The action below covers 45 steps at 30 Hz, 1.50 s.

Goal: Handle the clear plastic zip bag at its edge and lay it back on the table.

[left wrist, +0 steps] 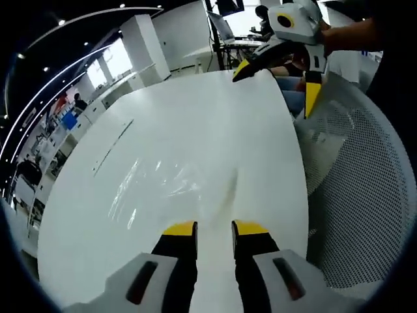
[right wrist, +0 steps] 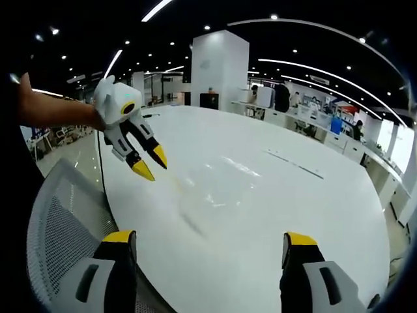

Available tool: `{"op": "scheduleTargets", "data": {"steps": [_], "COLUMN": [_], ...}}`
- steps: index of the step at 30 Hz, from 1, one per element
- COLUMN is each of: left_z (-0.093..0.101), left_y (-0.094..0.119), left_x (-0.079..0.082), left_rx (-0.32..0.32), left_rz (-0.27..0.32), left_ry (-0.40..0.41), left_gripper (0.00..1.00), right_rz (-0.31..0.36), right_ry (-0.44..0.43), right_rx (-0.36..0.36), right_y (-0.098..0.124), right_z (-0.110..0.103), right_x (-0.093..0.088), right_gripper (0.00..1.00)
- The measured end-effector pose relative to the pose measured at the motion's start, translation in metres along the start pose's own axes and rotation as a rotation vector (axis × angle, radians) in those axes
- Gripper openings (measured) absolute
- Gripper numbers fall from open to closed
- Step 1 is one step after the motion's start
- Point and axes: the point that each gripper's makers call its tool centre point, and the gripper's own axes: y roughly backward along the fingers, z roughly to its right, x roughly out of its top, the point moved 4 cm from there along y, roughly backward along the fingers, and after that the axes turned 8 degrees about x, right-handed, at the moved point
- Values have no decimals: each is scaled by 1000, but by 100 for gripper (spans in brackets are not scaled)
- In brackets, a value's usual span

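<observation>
Since both tongs are empty and off the surface, main risk is the pick itself: clear zip bag (left wrist: 163,186) lies flat on the white counter (left wrist: 215,111), nearly invisible, seen mostly as glare and creases. In left gripper view it sits just ahead of the left tongs (left wrist: 214,228), whose tips stand slightly apart w/ a narrow gap, nothing between them. Thin film flat on a slick top gives no lip, so tips could skate over the edge or push the bag along instead of pinching it. Right tongs (right wrist: 208,242) are spread wide, hovering over the near rim; bag (right wrist: 218,189) shows as faint sheen mid-counter, well ahead. If only one layer gets pinched, bag may slip out on lift.

Surface: glossy white, rounded counter, strong reflections. White mesh chair (left wrist: 352,176) back just beside counter edge. Room: open office, dark ceiling w/ strip lights, white pillar (right wrist: 218,68), desks, people far off.
</observation>
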Motion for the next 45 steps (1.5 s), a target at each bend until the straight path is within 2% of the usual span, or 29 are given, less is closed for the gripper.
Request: {"op": "scheduleTargets", "data": {"steps": [6,16,20,25,32,38,45], "left_z": [-6,-11,-9,-9,-2,9,14], "left_y": [18,46,57,74,93,102,113], "left_x": [2,-4,-8,-16,-29,-35,-39], "left_rx": [62,143,160,213,263,268,298], "left_rz": [41,97,114,151,166,177,201], "left_ry": [46,173,221,290,369,387,394], "left_gripper": [25,34,40,47,54,57,62], "right_rz": [15,31,38,51,65,79,74], "right_ry": [-11,-28,-26,-25,-38,-46,-71], "right_rx": [-1,4,3,1,-4,-20,-38], "right_y": [1,5,10,16,22,30,40], "right_z": [1,1,-2,-4,-6,-6,-6], "right_x": [0,-2,-4,-4,-5,-8,-20], "right_gripper": [96,100,99,100,100,100,100]}}
